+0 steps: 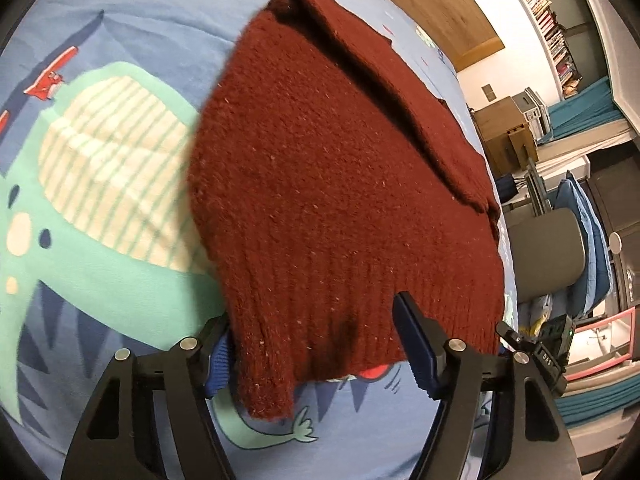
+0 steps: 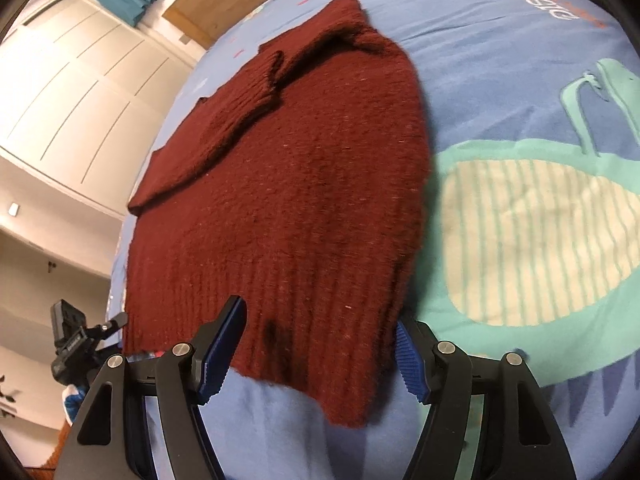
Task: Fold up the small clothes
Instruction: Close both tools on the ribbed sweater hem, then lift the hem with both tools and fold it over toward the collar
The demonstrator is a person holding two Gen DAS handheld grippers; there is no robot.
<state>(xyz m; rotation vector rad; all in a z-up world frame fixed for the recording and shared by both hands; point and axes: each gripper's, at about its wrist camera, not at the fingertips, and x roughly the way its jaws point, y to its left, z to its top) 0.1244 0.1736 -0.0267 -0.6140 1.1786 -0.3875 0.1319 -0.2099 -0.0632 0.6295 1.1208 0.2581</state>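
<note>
Clearly sweater [image 1: 340,200] hem overhangs blue sheet [image 1: 140,8] near bed edge.

A dark red knitted sweater [image 2: 280,184] lies on a blue dinosaur-print bedsheet [image 2: 500,92]. The right gripper [image 2: 320,356] straddles its ribbed hem, jaws apart, apparently not pinching it.

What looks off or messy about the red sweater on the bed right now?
The maroon sweater lies partly folded on the blue bedspread, but its sleeve is bunched crookedly across the top, and the ribbed hem hangs uneven, one corner drooping lower.
</note>
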